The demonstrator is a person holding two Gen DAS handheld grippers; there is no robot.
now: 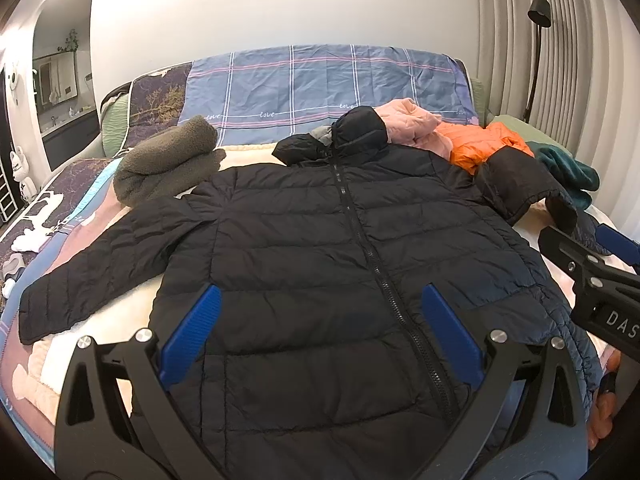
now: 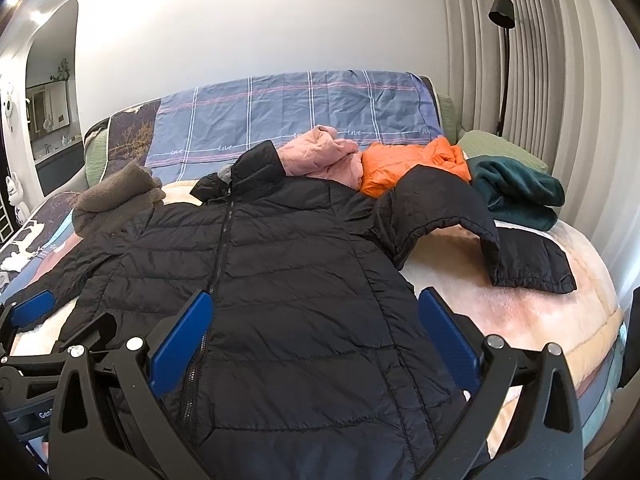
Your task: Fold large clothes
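Observation:
A black quilted puffer jacket (image 1: 320, 248) lies face up and zipped on the bed, collar toward the headboard. Its left sleeve (image 1: 92, 264) stretches out flat. Its right sleeve (image 2: 500, 248) is bent and humped up beside the body. My left gripper (image 1: 320, 320) is open and empty above the jacket's lower front, straddling the zipper. My right gripper (image 2: 316, 324) is open and empty above the jacket's lower right panel (image 2: 304, 280). The right gripper also shows at the right edge of the left wrist view (image 1: 592, 264).
A grey fleece garment (image 1: 168, 160) lies at the jacket's left shoulder. Pink (image 1: 412, 124), orange (image 1: 480, 144) and teal (image 2: 516, 192) garments are piled near the headboard on the right. A plaid sheet (image 1: 320, 80) covers the headboard. A floor lamp (image 2: 504, 60) stands by the curtain.

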